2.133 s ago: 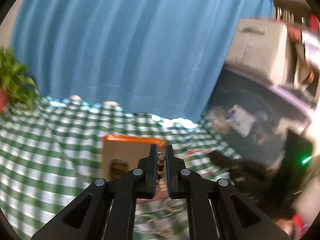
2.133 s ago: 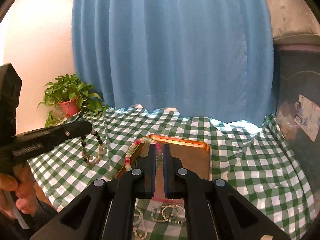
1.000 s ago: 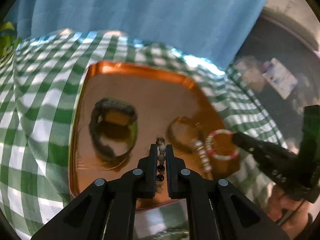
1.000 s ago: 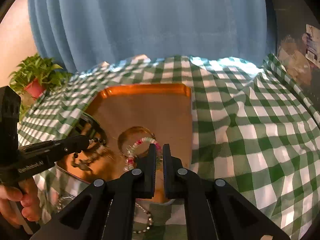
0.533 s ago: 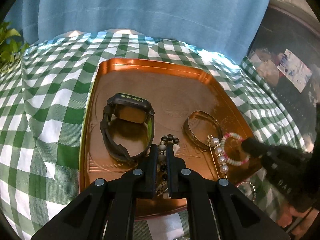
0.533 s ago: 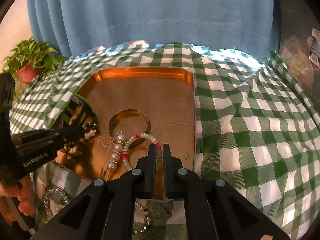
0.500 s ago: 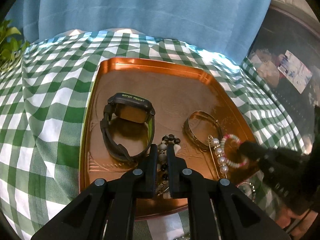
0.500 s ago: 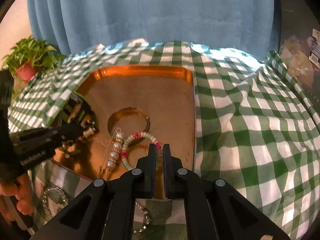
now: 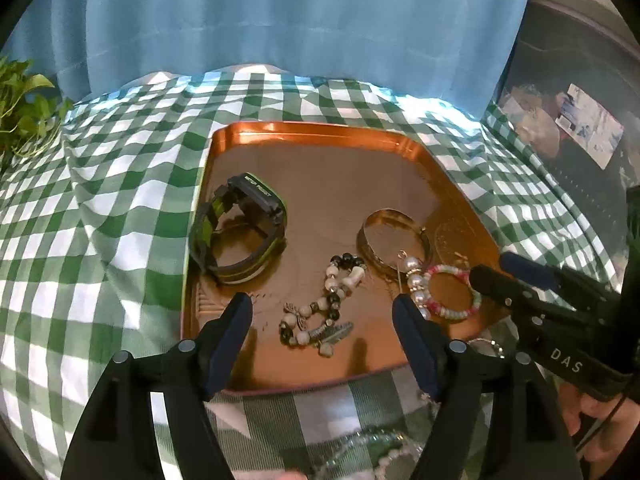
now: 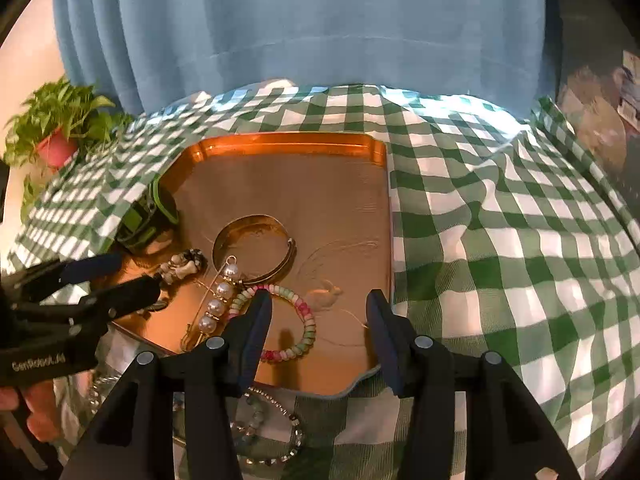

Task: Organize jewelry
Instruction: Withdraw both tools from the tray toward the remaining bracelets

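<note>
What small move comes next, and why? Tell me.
Probably lift both grippers back toward the loose bracelets on the cloth. The left gripper and right gripper have just been opening, and the beaded bracelets lie free on the tray.

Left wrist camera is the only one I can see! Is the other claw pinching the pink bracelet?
Observer: No. In the right wrist view the right gripper is open, and its jaws have just been opening. The pink and green bracelet lies flat on the tray between them, and the pads do not press it.
Operator: I only see leaves in the corner. What is the plant in?
Observer: The plant stands in a pink pot, past the far left edge of the cloth.
</note>
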{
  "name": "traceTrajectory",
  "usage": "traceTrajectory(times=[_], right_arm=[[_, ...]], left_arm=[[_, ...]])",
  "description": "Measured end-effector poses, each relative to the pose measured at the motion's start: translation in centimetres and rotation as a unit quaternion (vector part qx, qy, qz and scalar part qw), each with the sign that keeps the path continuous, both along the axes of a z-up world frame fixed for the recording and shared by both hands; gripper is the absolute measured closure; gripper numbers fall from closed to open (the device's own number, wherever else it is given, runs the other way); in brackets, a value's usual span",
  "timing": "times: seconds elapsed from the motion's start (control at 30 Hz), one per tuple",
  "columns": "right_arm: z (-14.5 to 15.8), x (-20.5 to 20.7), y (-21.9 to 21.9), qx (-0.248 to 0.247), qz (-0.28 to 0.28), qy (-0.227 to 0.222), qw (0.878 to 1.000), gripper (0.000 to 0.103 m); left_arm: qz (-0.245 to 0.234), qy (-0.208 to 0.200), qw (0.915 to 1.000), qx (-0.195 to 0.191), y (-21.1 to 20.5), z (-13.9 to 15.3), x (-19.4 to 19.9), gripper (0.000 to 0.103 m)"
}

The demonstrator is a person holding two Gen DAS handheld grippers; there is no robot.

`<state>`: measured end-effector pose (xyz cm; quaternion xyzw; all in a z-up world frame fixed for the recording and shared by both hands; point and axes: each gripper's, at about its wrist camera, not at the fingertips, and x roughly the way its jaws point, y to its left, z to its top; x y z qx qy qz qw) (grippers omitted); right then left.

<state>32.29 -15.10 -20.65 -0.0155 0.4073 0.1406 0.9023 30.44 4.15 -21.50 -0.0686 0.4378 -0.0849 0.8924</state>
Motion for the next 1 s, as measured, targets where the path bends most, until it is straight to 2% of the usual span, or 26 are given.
traceTrajectory(times=[0.13,0.23,0.3,0.4,0.57,0.67,0.7,0.8,0.9,1.0], right_arm=[[0.0,-1.6,-0.4,0.024,-0.022,0.004,0.999,0.055],[0.7,-2.9,-0.2,0.023,-0.034,-0.001,0.999,0.055],[1.8,-4.5,-0.4,0.030,-0.035,-0.015,0.999,0.055],[3.5,-6.9,-0.7,0.016,-0.037,-0.049,0.998,0.055],[5.4,-9.9,-2.2,0.029,-0.031,-0.083,0.996,0.054],[5.7,-12.2,-3.7,0.070,-0.014,-0.087,0.994,0.054],[5.6,-12.8,-4.1,0.080,-0.009,-0.088,0.993,0.054],[5.3,-14.6,-4.6,0.071,0.000,-0.093,0.993,0.054],[5.3,-15.8,-5.1,0.059,-0.002,-0.101,0.993,0.054],[5.3,-16.4,-5.7,0.075,-0.004,-0.101,0.992,0.054]], left_arm=[[0.005,-0.005,0.9999,-0.010,0.4,1.1,-1.6,0.028],[0.005,-0.006,0.9999,-0.015,0.6,1.6,-2.6,0.027],[0.007,-0.007,0.9995,-0.031,0.8,2.0,-3.3,0.027],[0.005,-0.016,0.9977,-0.066,1.0,3.0,-5.3,0.026],[-0.002,-0.044,0.9985,-0.033,0.3,5.2,-9.5,0.021],[-0.022,-0.055,0.9977,-0.034,-0.4,5.9,-12.4,0.008],[-0.021,-0.060,0.9974,-0.034,-0.5,6.1,-13.3,0.008],[0.011,-0.066,0.9976,-0.020,-0.7,6.1,-15.2,0.003],[0.063,-0.046,0.9968,0.015,-1.2,5.8,-16.1,0.003],[0.047,-0.052,0.9973,0.019,-1.7,5.8,-16.8,0.002]])
